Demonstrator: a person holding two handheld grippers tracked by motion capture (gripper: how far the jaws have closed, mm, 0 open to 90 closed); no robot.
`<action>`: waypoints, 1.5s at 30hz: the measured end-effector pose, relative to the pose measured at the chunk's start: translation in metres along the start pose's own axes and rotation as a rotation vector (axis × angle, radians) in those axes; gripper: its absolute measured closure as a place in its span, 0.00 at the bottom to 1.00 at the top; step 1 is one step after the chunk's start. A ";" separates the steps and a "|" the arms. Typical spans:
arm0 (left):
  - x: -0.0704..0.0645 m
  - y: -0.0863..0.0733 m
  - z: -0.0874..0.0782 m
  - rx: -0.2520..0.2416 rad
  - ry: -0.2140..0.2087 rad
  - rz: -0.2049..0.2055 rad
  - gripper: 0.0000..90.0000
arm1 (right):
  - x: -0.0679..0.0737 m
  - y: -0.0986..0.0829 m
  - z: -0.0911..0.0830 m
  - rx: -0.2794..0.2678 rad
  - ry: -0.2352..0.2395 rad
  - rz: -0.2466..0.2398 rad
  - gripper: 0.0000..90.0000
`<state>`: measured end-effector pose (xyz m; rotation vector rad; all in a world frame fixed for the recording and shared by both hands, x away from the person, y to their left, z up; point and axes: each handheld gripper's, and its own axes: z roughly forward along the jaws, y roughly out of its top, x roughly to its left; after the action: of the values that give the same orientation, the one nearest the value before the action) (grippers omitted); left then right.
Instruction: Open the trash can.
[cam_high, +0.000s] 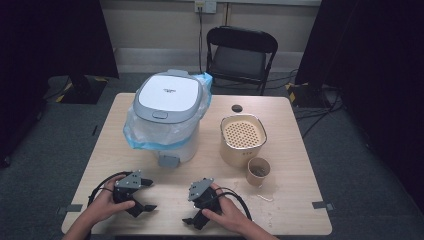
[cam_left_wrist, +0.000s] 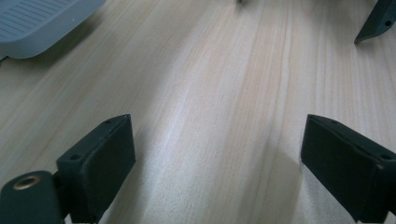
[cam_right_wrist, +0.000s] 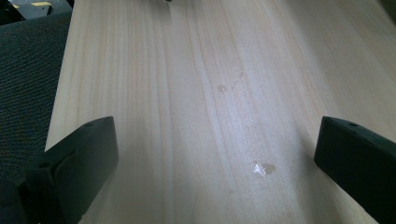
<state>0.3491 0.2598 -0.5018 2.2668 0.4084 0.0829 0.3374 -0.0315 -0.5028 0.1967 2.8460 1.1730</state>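
Both grippers rest low over the near part of the pale wooden table (cam_high: 285, 120), one in each of the person's hands. My left gripper (cam_high: 148, 195) points right, its jaws spread wide over bare wood; in the left gripper view the left gripper (cam_left_wrist: 217, 163) is open and holds nothing. My right gripper (cam_high: 189, 207) points left toward it, also open. In the right gripper view the right gripper (cam_right_wrist: 215, 172) has only tabletop between its jaws. A jaw of the right gripper (cam_left_wrist: 378, 21) shows at the top right of the left gripper view.
A white bin with a grey lid (cam_high: 170, 95) and a blue-edged plastic liner stands at the back left, its grey pedal (cam_left_wrist: 42, 21) near my left gripper. A beige canister with a perforated top (cam_high: 242, 137) and a paper cup (cam_high: 258, 171) stand to the right. Small wet spots (cam_right_wrist: 264, 169) mark the wood.
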 end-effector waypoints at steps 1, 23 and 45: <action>0.000 0.000 0.001 -0.007 -0.006 0.003 0.08 | 0.000 0.000 0.000 0.001 -0.001 0.002 0.00; 0.001 0.001 -0.004 -0.006 0.046 -0.067 0.17 | -0.001 0.001 0.000 0.001 0.006 0.001 0.00; -0.003 0.040 -0.036 -0.030 0.035 -0.235 0.18 | -0.001 0.001 0.000 0.001 0.007 0.001 0.00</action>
<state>0.3497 0.2598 -0.4477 2.1740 0.6839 0.0084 0.3382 -0.0309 -0.5026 0.1940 2.8530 1.1740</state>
